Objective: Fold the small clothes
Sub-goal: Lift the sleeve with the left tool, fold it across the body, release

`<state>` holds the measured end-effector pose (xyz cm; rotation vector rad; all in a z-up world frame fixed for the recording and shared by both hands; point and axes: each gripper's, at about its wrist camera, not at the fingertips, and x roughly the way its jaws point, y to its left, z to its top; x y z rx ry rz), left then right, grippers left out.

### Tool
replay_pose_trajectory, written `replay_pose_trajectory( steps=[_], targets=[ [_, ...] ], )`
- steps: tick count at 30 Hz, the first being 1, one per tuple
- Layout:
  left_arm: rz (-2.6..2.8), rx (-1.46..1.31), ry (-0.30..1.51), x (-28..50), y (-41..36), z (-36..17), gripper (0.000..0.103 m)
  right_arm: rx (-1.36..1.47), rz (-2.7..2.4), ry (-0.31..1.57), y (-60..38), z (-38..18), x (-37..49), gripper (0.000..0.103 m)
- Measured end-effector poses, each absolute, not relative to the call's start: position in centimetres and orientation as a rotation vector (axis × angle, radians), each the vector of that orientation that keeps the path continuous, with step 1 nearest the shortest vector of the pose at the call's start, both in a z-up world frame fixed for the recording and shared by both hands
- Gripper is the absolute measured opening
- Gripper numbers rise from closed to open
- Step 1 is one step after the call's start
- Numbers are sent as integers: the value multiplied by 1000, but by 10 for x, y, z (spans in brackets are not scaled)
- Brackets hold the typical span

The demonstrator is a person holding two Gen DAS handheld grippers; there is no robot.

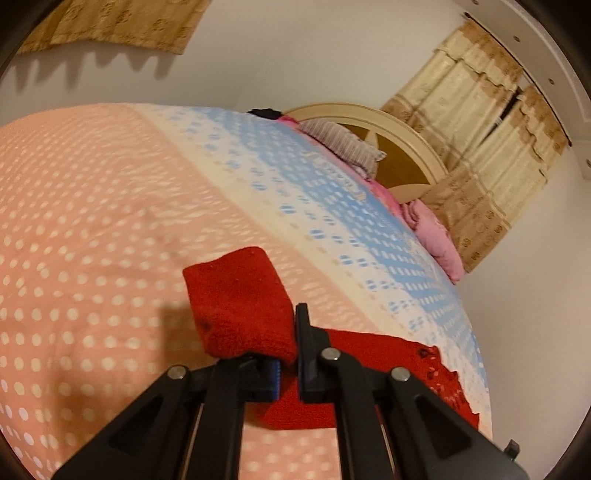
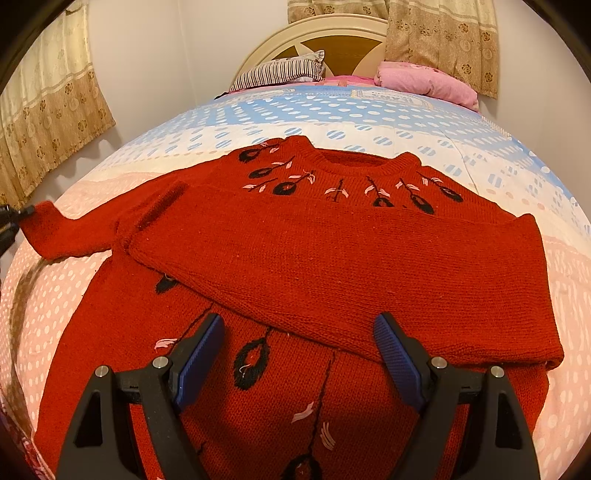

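A red knit sweater [image 2: 332, 251] with black and pink embroidery lies front up on the bed. Its right sleeve is folded across the chest. Its left sleeve [image 2: 62, 232] stretches out to the left, where my left gripper [image 2: 11, 221] grips the cuff. In the left wrist view my left gripper [image 1: 288, 354] is shut on the red cuff [image 1: 236, 299], which stands up over the fingers. My right gripper [image 2: 299, 350] is open and empty, hovering over the sweater's lower body.
The bed has a pink, white and blue dotted cover [image 2: 332, 114]. A striped pillow [image 2: 280, 72] and a pink pillow [image 2: 428, 83] lie by the headboard [image 2: 325, 33]. Curtains [image 2: 48, 110] hang on the walls at left and right.
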<state>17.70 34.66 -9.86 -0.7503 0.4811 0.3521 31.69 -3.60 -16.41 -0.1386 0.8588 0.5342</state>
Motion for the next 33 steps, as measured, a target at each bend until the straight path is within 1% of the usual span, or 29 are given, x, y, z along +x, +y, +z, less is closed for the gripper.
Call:
replay_pose_trajectory(
  steps=[25, 26, 33],
  targets=[
    [100, -703, 437, 240, 256, -18, 6, -105, 552, 865, -38, -164, 319, 85],
    [91, -700, 439, 242, 252, -16, 6, -97, 564, 870, -39, -164, 320, 87],
    [23, -699, 447, 258, 222, -3, 6, -9, 560, 897, -68, -146, 303, 87]
  ],
)
